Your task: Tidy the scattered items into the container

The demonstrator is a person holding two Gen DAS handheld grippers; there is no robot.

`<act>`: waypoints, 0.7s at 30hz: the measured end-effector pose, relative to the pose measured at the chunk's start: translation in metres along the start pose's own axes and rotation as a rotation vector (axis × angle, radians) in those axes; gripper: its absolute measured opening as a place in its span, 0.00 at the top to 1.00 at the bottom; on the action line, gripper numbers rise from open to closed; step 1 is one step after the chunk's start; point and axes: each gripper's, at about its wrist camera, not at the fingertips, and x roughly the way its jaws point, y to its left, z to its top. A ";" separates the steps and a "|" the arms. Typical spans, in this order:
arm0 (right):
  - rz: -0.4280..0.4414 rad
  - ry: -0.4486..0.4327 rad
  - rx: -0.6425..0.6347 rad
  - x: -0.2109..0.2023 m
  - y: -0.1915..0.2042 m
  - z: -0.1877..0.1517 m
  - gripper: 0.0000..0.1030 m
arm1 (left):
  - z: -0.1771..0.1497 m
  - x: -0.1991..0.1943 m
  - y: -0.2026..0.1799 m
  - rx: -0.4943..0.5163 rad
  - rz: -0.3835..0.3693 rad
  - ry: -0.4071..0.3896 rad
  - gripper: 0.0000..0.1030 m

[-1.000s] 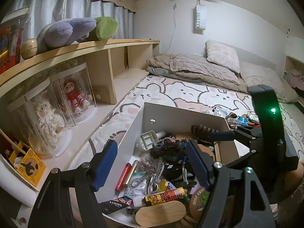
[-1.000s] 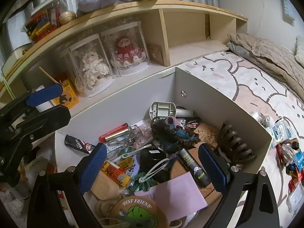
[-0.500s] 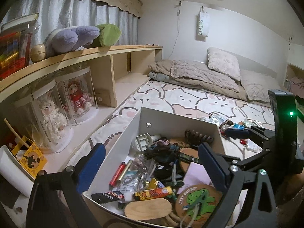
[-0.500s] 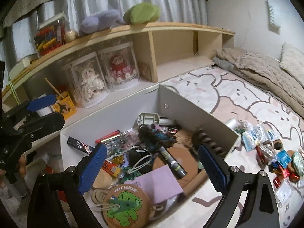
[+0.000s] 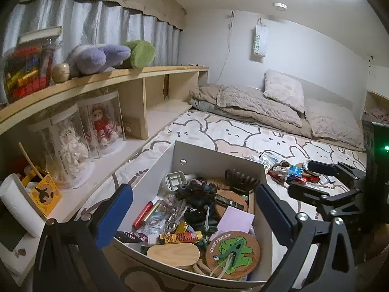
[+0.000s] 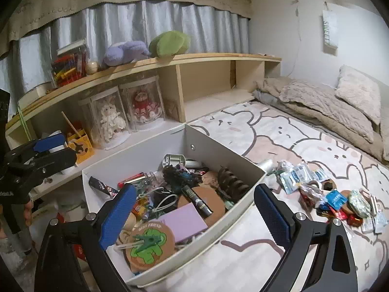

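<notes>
The left gripper (image 5: 192,209) was spreading wide, its jaws opening with nothing gripped; the right gripper (image 6: 192,215) stood equally wide and empty. Both hung above the white box (image 6: 220,155) on the bed, crammed with a green-frog coaster (image 6: 148,244), purple pad (image 6: 184,221) and brown hair claw (image 6: 231,181). Beyond, wrapped packets (image 6: 338,198), perhaps sweets, lay scattered on the sheet.

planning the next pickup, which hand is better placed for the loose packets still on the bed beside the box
Right. The right gripper is open and empty, with the packets just off its right finger. The left gripper, opening and empty, faces the box.
</notes>
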 end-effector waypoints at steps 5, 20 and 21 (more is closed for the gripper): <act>-0.012 -0.013 -0.005 -0.022 -0.002 -0.009 0.00 | -0.004 -0.015 -0.009 -0.003 -0.021 -0.014 0.01; -0.074 -0.059 -0.013 -0.073 -0.011 -0.039 0.00 | -0.019 -0.046 -0.040 0.060 -0.023 -0.035 0.01; -0.077 -0.059 -0.011 -0.076 -0.012 -0.041 0.00 | -0.020 -0.048 -0.042 0.072 -0.019 -0.037 0.01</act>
